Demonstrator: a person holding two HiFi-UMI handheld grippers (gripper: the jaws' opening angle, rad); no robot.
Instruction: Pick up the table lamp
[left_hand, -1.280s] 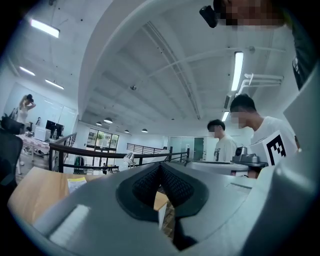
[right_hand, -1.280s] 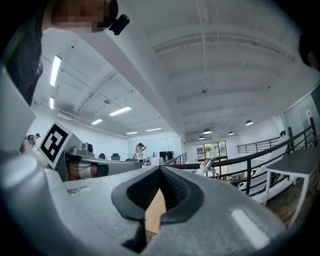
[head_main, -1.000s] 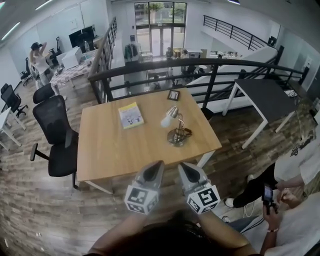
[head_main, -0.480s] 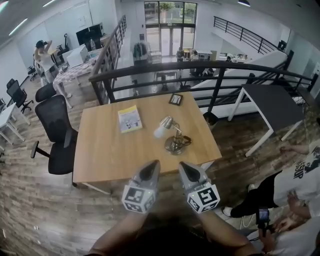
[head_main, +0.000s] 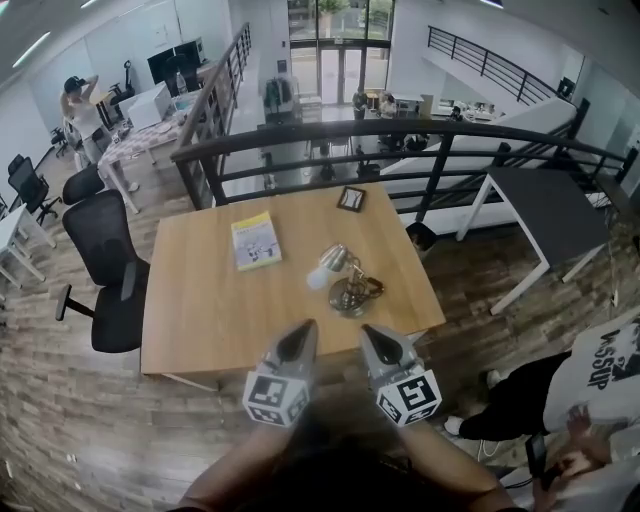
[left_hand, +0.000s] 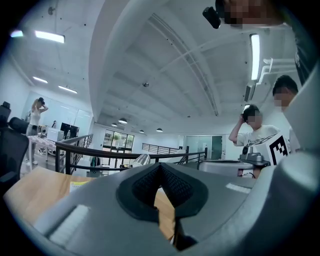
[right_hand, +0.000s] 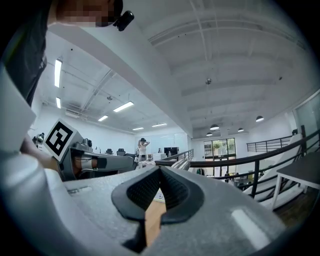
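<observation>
A silver table lamp (head_main: 341, 281) stands on the right half of the wooden table (head_main: 210, 310), its shade tilted to the left over a round base. Both grippers hover side by side at the table's near edge, short of the lamp and pointing level at it. My left gripper (head_main: 302, 332) has its jaws together with nothing in them. The right gripper (head_main: 373, 335) is likewise shut and empty. Just over the closed tips, the lamp's shade (left_hand: 141, 160) peeks out in the left gripper view, and the lamp (right_hand: 181, 163) also shows in the right gripper view.
A yellow book (head_main: 255, 241) and a small dark frame (head_main: 351, 199) lie farther back on the table. A black office chair (head_main: 105, 272) stands at its left, a black railing (head_main: 400, 132) behind it, a dark table (head_main: 540, 198) at right. A person (head_main: 570, 385) sits low right.
Both grippers have moved forward toward the table's near edge, and the table looms a little nearer. The lamp has not moved. Both pairs of jaws stay shut.
</observation>
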